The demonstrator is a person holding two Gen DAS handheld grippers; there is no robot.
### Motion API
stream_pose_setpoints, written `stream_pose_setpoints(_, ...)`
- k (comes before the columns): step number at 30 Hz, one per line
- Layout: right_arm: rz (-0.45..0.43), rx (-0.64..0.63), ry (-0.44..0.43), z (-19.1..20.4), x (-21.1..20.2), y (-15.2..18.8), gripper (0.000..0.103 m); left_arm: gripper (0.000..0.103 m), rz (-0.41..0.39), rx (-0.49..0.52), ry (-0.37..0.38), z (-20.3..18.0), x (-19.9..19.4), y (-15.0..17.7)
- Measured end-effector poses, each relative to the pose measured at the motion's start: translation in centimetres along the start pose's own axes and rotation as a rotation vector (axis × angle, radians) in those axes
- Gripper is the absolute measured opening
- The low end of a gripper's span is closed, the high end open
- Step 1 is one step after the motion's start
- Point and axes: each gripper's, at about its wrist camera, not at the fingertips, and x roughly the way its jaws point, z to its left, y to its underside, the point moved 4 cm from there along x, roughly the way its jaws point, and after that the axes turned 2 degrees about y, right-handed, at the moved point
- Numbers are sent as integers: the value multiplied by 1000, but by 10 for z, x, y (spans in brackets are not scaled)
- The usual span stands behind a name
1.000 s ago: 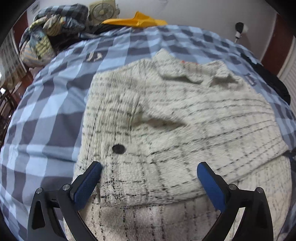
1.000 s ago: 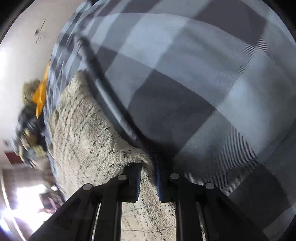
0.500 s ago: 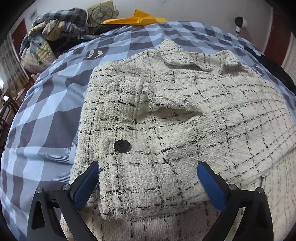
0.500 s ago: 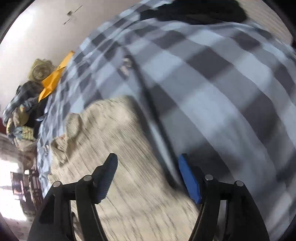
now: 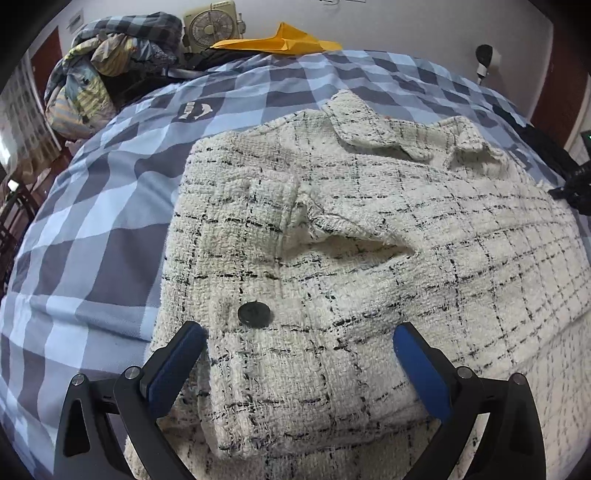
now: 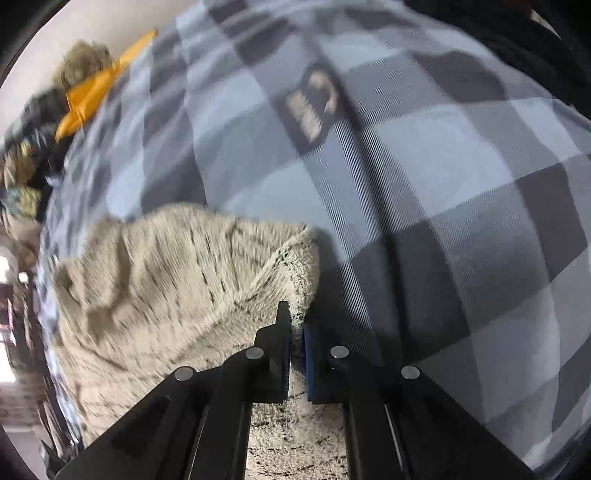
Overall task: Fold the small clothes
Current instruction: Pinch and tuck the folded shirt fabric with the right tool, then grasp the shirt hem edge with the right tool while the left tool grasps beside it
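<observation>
A cream tweed jacket [image 5: 369, 258] with thin black checks lies on the blue checked bedcover [image 5: 92, 240], collar at the far side. One sleeve is folded across its front, and a black button [image 5: 254, 314] shows near the cuff. My left gripper [image 5: 299, 354] is open and hovers over the folded sleeve cuff, empty. In the right wrist view my right gripper [image 6: 295, 343] is shut on the jacket's edge [image 6: 299, 266] and lifts it off the bedcover [image 6: 443, 184].
A pile of clothes [image 5: 92, 81] sits at the bed's far left, with a small fan [image 5: 210, 26] and a yellow cloth [image 5: 284, 40] behind. A dark garment [image 5: 569, 162] lies at the right edge, near part of the other gripper.
My right gripper opened, shifted along the jacket, and has shut again on its edge, lifting it. The left gripper stayed open and drew slightly closer to the sleeve.
</observation>
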Motion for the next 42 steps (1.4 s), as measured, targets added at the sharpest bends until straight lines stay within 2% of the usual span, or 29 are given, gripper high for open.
stream_pose_setpoints(4,-97,134,-55,-35,-31,6,1,103,-6,16,-13,-1,0,2)
stream_pose_setpoints(6,-140,229,-4,-63,-41,8,0,103,-7,17,-11,-1,1,4)
stream_pose_setpoints(7,-139,250,16,-67,-41,6,0,103,-7,17,-9,-1,1,4)
stream_pose_setpoints(9,-58,258,-1,-81,-31,7,0,103,-3,16,-8,0,1,3)
stream_pose_setpoints(10,-52,268,-8,-85,-34,11,0,103,-2,15,-9,0,1,4)
stream_pose_setpoints(11,-103,254,-35,-86,-46,16,0,103,0,14,-10,0,1,4)
stream_pose_setpoints(13,-149,192,-66,-76,-63,20,3,103,-1,12,-14,-1,0,4)
stream_pose_setpoints(14,-139,141,-48,-64,-69,25,8,103,-1,12,-16,-1,0,3)
stream_pose_setpoints(15,-111,87,-17,-49,-73,33,24,103,1,10,-19,-2,-1,4)
stream_pose_setpoints(16,-91,35,-3,-35,-75,42,45,103,3,7,-21,-2,-2,3)
stream_pose_setpoints(17,-89,-13,-5,-19,-77,47,51,103,4,4,-21,-1,-4,2)
stream_pose_setpoints(18,-91,-64,-9,-8,-82,59,55,103,-2,-2,-18,-2,-7,0)
stream_pose_setpoints(19,-92,-149,-29,19,-88,78,55,103,-15,-9,-10,-2,-11,-3)
stream_pose_setpoints(21,-78,-276,-43,61,-87,93,55,103,-41,-10,5,-3,-17,-7)
stream_pose_setpoints(23,-75,-403,-11,102,-79,120,55,103,-13,6,-17,-3,-13,-5)
stream_pose_setpoints(25,-59,-480,30,117,-64,134,55,103,43,15,-75,2,-2,3)
stream_pose_setpoints(27,8,-492,72,110,-41,142,55,103,33,-24,-45,12,-5,8)
stream_pose_setpoints(28,27,-460,92,97,-33,142,55,103,32,-39,-57,18,-8,8)
stream_pose_setpoints(30,28,-401,76,78,-34,134,53,103,30,-56,-92,31,-22,3)
stream_pose_setpoints(32,21,-313,58,52,-55,128,55,103,7,-77,-79,41,-41,-3)
stream_pose_setpoints(34,-3,-225,181,19,-87,127,55,103,6,-92,-71,50,-59,-7)
stream_pose_setpoints(36,-4,-191,169,0,-117,138,55,103,70,-74,-51,56,-79,-6)
stream_pose_setpoints(38,41,-195,137,-16,-149,162,55,103,95,-34,-12,59,-107,7)
stream_pose_setpoints(39,64,-200,137,-22,-159,175,57,103,98,-24,2,62,-118,15)
stream_pose_setpoints(41,123,-201,161,-36,-179,210,71,103,138,-7,44,70,-142,41)
stream_pose_setpoints(42,160,-193,179,-32,-179,217,77,103,169,-12,62,75,-150,55)
